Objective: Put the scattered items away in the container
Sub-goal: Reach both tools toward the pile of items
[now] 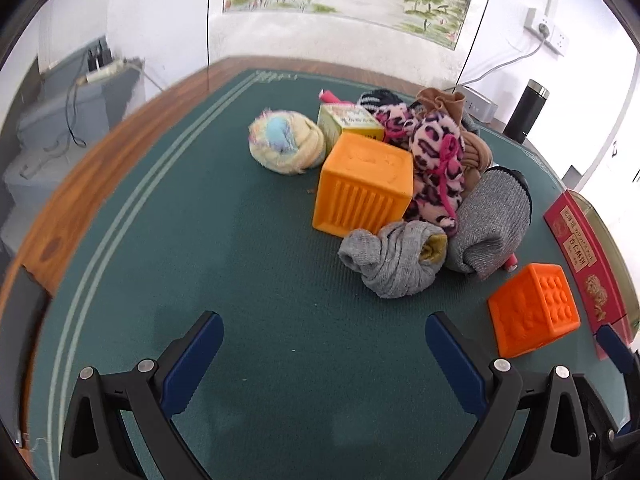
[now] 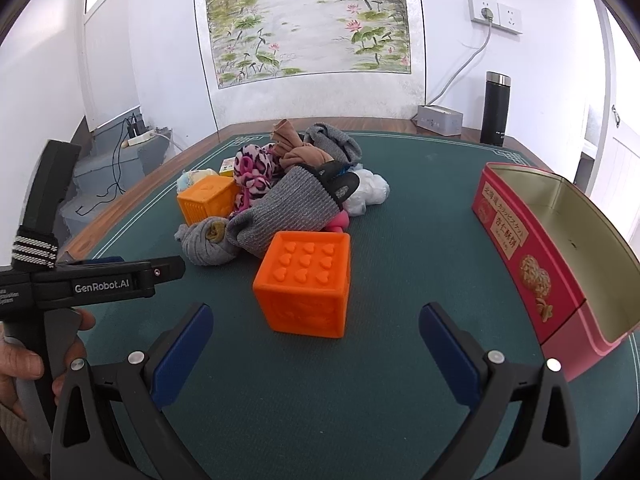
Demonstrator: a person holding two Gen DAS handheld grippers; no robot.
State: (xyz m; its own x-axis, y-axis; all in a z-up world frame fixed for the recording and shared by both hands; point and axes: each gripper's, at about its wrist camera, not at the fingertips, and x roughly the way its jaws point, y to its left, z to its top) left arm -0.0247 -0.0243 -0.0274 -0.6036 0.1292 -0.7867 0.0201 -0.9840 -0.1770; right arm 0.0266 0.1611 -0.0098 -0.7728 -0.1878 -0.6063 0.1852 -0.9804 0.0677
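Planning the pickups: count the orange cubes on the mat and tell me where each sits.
2. One orange cube stands alone on the green mat, nearest the right gripper. The other cube touches the sock pile's left side. More could be hidden under the pile.

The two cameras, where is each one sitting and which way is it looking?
Left wrist view: it sits on the left tool, low over the green mat, looking along its open blue fingers toward the sock pile; the right tool's tip peeks in.
Right wrist view: it sits on the right tool, facing the heart cube and red tin; the left tool's body and the person's hand show.
Both views share the heart cube, the pile, the tin and the lotus painting.
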